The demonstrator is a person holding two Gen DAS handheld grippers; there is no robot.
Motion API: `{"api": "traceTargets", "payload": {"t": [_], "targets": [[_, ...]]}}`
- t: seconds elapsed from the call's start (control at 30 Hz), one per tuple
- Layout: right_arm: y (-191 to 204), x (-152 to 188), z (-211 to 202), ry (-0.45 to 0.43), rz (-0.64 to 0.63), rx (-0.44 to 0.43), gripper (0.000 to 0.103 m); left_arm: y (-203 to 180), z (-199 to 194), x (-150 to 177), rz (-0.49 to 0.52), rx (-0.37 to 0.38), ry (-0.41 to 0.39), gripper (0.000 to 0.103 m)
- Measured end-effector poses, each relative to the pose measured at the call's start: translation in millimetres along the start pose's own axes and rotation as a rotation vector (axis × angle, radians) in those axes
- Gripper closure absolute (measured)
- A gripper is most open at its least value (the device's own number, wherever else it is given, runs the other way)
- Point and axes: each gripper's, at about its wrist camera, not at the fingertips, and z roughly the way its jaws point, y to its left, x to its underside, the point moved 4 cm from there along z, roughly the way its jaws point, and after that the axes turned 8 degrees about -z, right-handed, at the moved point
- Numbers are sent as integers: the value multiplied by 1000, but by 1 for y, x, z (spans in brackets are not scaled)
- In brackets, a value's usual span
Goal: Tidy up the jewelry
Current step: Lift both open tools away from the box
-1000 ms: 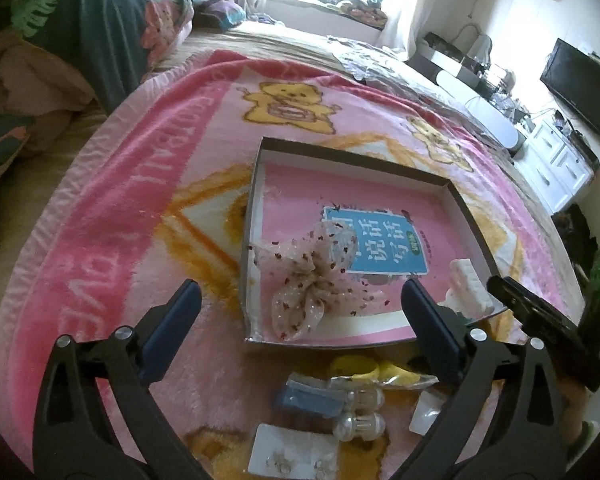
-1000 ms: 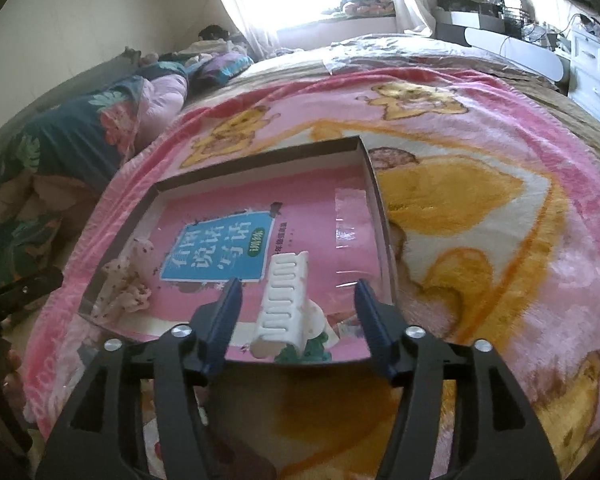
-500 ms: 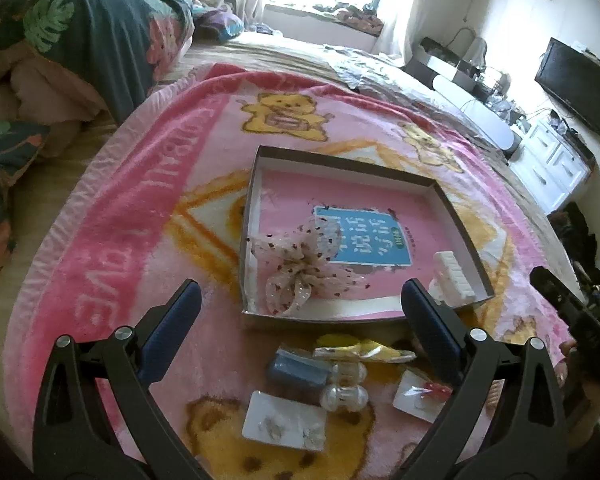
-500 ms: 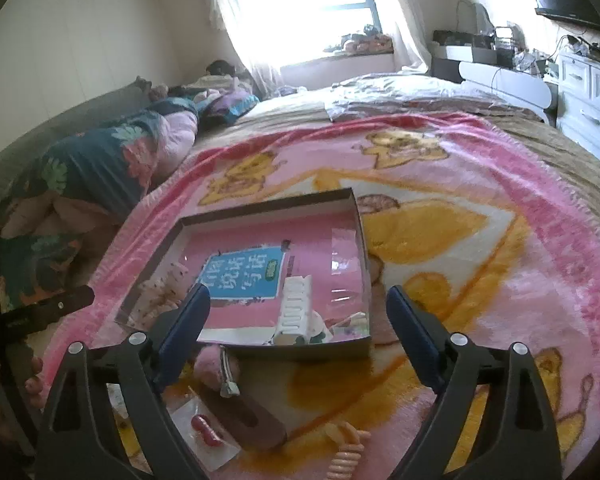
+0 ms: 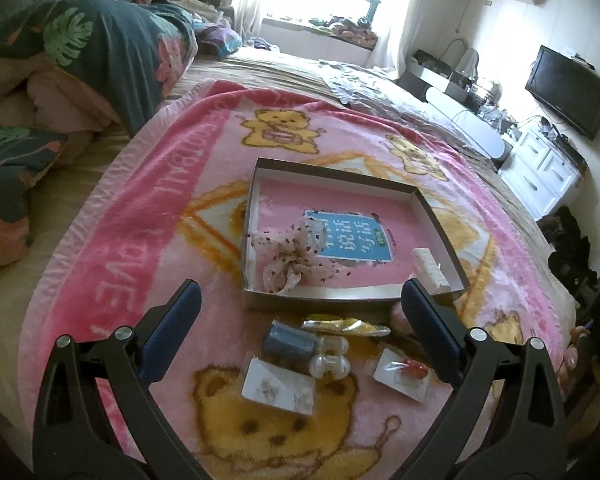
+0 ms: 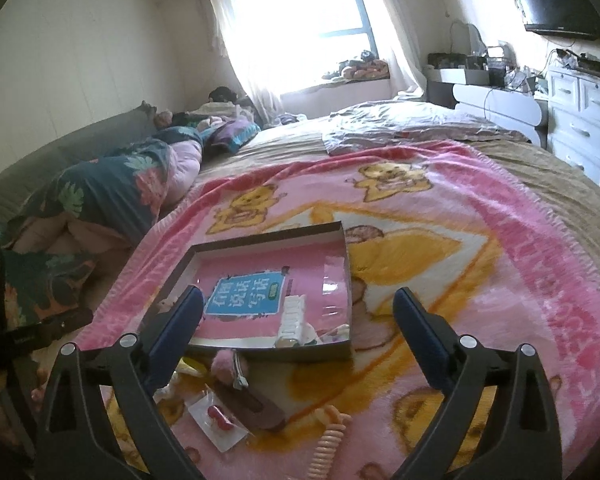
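Observation:
A shallow cardboard box (image 5: 332,300) lies on the pink bear blanket. In it are a dotted sheer bow (image 5: 292,256) and a white hair clip (image 5: 430,266). My left gripper (image 5: 300,296) hangs open above the box's near wall, holding nothing. Under it lie a blue-grey roll (image 5: 288,340), a yellow packet (image 5: 344,326), clear beads (image 5: 328,354), a white earring card (image 5: 278,390) and a card with a red piece (image 5: 402,372). My right gripper (image 6: 298,300) has its jaws opening wide, with nothing between them. It is raised over the box (image 6: 268,354), and the white clip (image 6: 294,318) rests inside.
In the right wrist view a pink pom-pom (image 6: 224,362), a brown case (image 6: 256,404) and a peach coil tie (image 6: 328,436) lie on the blanket (image 6: 480,280) before the box. Folded quilts (image 5: 100,48) are piled at the left. White drawers (image 6: 580,120) stand at the right.
Both grippers drew back and up from the box. The right jaws spread wide, leaving the white clip in the box. More loose pieces in front of the box came into view.

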Motion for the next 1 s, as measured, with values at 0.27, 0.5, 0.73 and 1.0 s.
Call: {"api": "traceTargets", "payload": {"t": [0.27, 0.5, 0.73, 1.0], "targets": [[0, -1, -25, -28, -19, 4, 7, -1, -20, 10, 6, 1, -13, 9], [9, 7, -36, -18, -61, -6, 7, 5, -32, 21, 12, -16, -7, 9], [21, 14, -39, -2, -95, -34, 7, 16, -35, 35, 13, -41, 18, 9], [39, 21, -37, 17, -141, -72, 7, 26, -37, 47, 19, -64, 37, 9]]}}
